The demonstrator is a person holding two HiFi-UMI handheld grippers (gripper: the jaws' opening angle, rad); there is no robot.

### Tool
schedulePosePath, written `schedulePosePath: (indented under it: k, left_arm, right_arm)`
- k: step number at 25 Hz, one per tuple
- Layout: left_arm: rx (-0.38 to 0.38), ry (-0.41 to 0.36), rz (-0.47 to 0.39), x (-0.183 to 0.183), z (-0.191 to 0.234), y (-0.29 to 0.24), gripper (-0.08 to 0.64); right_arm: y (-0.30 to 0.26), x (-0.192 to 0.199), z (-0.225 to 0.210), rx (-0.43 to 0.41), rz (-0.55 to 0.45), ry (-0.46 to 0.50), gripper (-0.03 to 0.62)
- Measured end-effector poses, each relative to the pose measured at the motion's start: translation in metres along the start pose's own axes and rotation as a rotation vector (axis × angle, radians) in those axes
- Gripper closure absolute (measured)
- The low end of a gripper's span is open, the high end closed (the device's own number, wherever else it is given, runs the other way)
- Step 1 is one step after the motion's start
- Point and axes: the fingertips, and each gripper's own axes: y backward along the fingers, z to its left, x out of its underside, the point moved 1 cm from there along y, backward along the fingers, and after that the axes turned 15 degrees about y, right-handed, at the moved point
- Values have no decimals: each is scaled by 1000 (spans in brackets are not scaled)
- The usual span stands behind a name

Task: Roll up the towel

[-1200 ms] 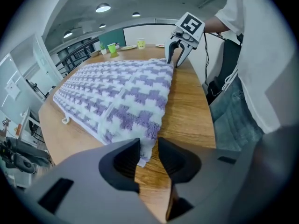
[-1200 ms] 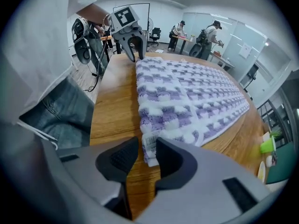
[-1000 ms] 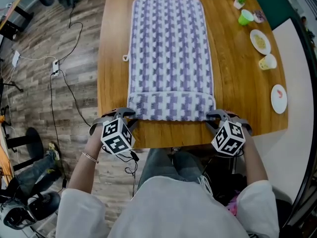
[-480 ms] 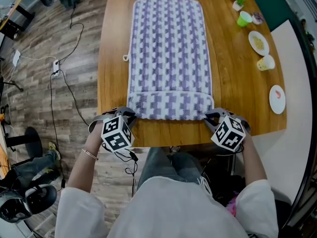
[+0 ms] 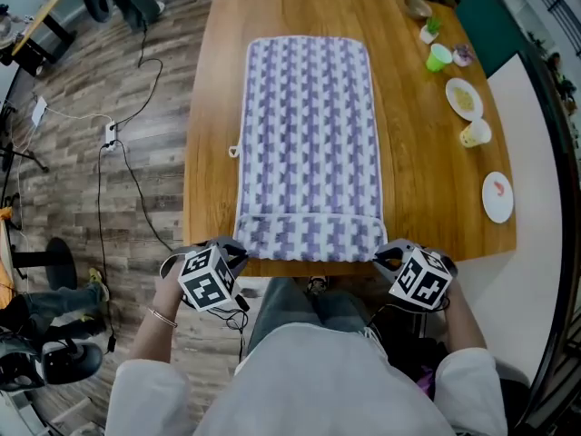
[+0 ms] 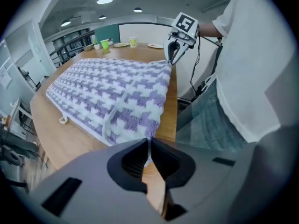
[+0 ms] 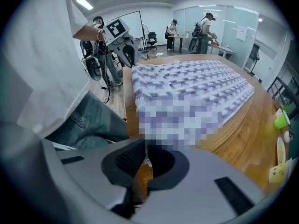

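Two corners should lift together and level, so the roll starts straight. Head view: the towel lies on the counter, with the left tongs and right tongs at its near corners, tipped steeply down. Left gripper view: the left tongs pinch the towel's edge. Right gripper view: the right tongs pinch it too

Probably office: glass partitions, desks

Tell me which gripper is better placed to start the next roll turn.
Neither clearly: left gripper and right gripper each pinch a near corner of the towel, so likely both roll together.
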Motion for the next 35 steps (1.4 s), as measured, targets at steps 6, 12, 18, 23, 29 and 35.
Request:
schedulePosePath:
  k: [6,12,18,23,29,35]
  left_arm:
    - [35,47,-54,25,-23,46,535]
    - [28,40,-50,-18,60,82,535]
    - [19,33,-45,-43,97,74,535]
    - [0,46,-49,-65,136,50,534]
    - [-30,53,-70,-68,170,29,534]
    - [-99,79,-127,-103,200,6,528]
  right_arm:
    - [34,-38,42,-38,-61,-51,572]
    - [57,-74,-49,-57,-55,-62,571]
    - [62,-73,-102,2,-30,-73,571]
    - [47,-59,-150,61,-4,-91,571]
    - [17,-55,-181,121,35,-132,570]
    - [6,-25,-228,263,20,-177,550]
